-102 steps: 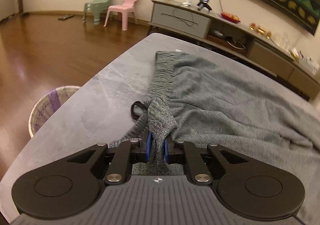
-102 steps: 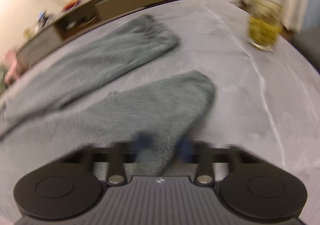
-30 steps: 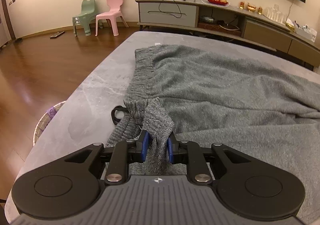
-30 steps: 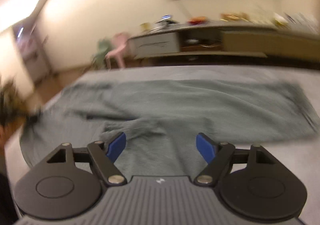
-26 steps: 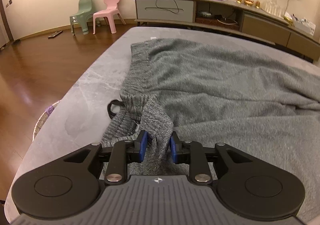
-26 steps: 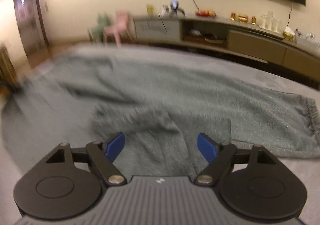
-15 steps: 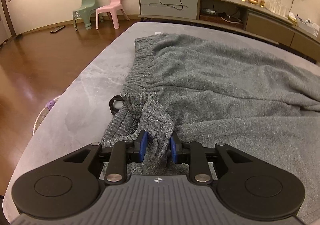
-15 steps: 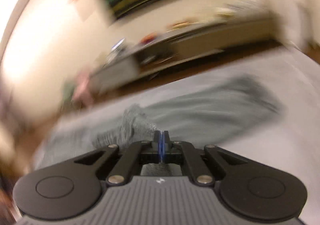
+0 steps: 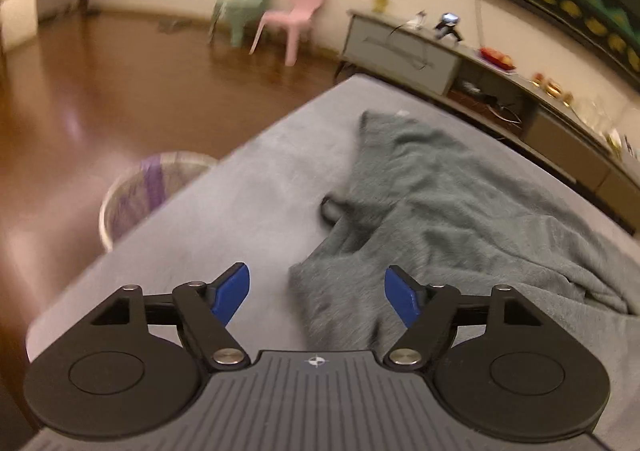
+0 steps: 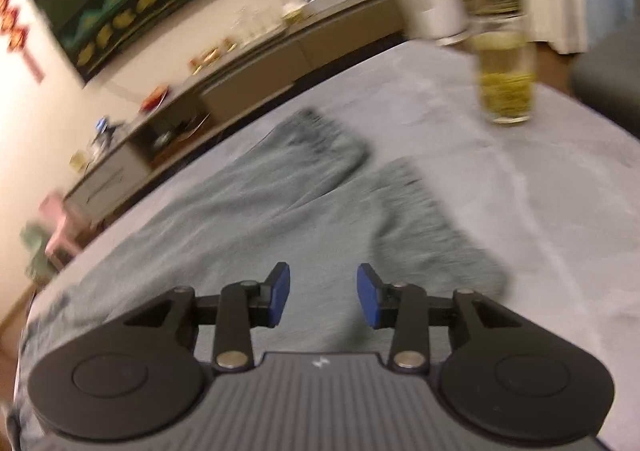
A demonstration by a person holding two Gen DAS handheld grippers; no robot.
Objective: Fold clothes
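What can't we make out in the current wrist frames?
- Trousers: near part hidden under the left gripper body; left view.
- Leg cuffs: motion-blurred, right view; fold state unclear.
- Jar: contents blurred, right view.
- Basket: contents blurred, partly behind the table edge; left view.
- Right gripper: contact with cloth unclear.

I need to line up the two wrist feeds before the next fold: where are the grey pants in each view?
Left wrist: the grey pants fill the centre and right, waistband end nearest, just ahead of the open left gripper.
Right wrist: the grey pants run from lower left to centre, both leg cuffs pointing toward the glass jar, beyond the open right gripper.
Shared landmark: the pink chair.
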